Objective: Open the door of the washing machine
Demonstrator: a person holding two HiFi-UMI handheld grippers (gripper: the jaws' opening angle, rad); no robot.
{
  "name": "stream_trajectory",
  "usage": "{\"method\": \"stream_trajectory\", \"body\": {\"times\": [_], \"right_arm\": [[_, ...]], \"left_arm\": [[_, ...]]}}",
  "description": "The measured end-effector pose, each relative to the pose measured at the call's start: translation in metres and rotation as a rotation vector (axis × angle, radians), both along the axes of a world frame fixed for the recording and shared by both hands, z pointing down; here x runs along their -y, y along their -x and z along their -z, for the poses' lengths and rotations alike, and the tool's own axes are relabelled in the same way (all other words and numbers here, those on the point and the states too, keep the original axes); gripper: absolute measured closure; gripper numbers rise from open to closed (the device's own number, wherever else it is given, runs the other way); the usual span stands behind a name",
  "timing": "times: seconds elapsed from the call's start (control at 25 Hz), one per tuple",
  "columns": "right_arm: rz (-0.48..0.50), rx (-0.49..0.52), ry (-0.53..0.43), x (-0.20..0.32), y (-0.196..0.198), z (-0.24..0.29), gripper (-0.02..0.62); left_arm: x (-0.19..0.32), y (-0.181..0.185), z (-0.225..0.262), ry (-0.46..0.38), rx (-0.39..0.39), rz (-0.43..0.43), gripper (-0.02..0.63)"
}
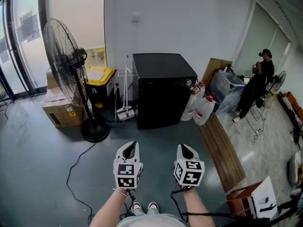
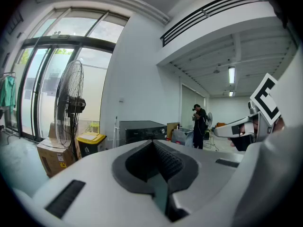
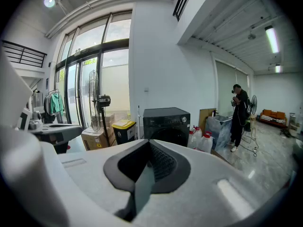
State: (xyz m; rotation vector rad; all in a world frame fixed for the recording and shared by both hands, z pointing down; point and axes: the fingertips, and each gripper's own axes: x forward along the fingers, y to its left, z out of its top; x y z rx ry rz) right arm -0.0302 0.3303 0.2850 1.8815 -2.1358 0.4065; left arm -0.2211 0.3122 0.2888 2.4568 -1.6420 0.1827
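Note:
A black front-loading washing machine (image 1: 163, 91) stands against the white wall, its door closed. It also shows small in the left gripper view (image 2: 142, 129) and in the right gripper view (image 3: 165, 124). Both grippers hang well short of it, side by side over the grey floor. My left gripper (image 1: 129, 149) is shut with nothing in it, its jaws together (image 2: 154, 144). The right gripper (image 1: 186, 149) points at the machine, and its jaws (image 3: 149, 144) also look shut and empty.
A tall standing fan (image 1: 64, 65), a yellow-lidded bin (image 1: 100, 82), a cardboard box (image 1: 61, 110) and a broom with dustpan (image 1: 126, 96) are left of the machine. White jugs (image 1: 201, 108) and a wooden strip (image 1: 220, 148) lie to its right. A person (image 1: 253, 91) stands far right. A cable (image 1: 78, 164) crosses the floor.

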Motion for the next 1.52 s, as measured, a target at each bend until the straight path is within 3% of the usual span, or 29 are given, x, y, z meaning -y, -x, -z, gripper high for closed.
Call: {"method": "stream_trajectory", "body": {"times": [0.92,1.52], "right_arm": [[0.003,0.003,0.043,-0.008,0.034,-0.016,0.591],[0.007,0.004,0.053,0.083,0.018,-0.022,0.589]], "left_arm": [[0.001,0.027,-0.013,0.016,0.031,-0.054,0.601],[0.088,0.013,-0.024,0.046,0.022,-0.037,0.601]]}}
